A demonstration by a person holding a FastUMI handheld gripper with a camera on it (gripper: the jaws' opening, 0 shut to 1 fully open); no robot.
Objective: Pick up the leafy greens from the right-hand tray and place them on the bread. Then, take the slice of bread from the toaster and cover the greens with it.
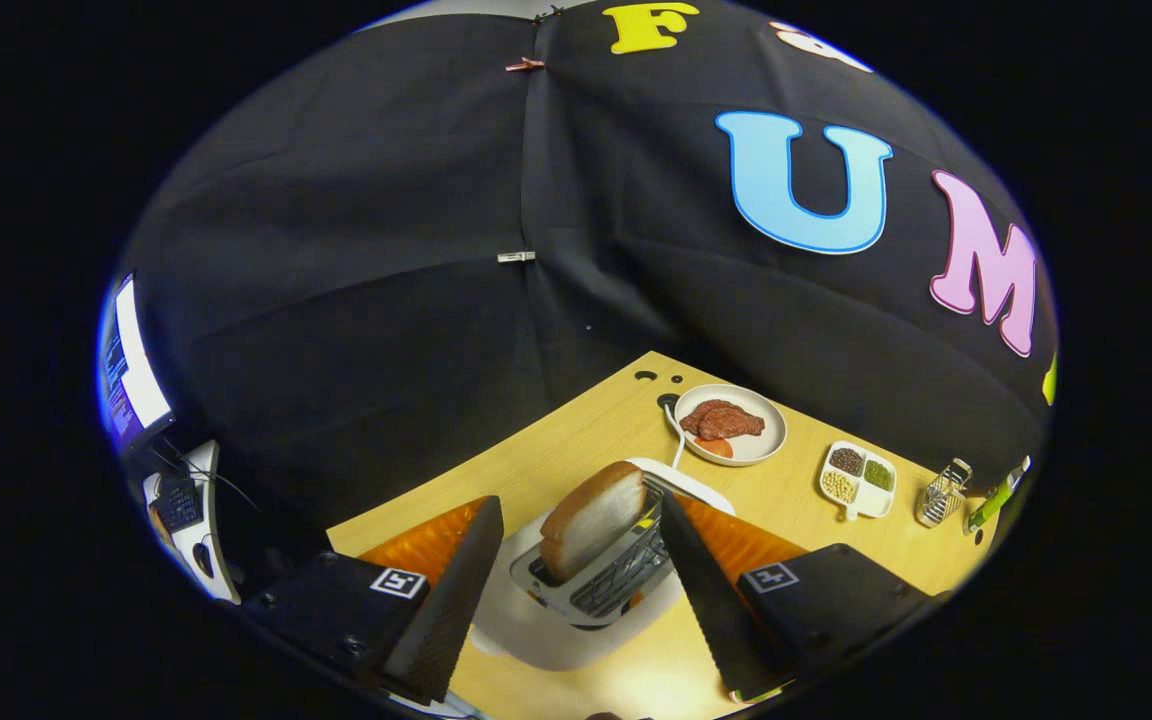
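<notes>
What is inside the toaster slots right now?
A slice of bread stands in one slot of the toaster, between the open tongs, its top sticking out. Its lower part is hidden inside. The other slot shows wire racks and no bread.

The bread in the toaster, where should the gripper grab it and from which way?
Grip the bread by its raised upper half, one finger on each flat face, coming down from above. It stands upright out of the toaster slot, and the open gripper already straddles it.
</notes>
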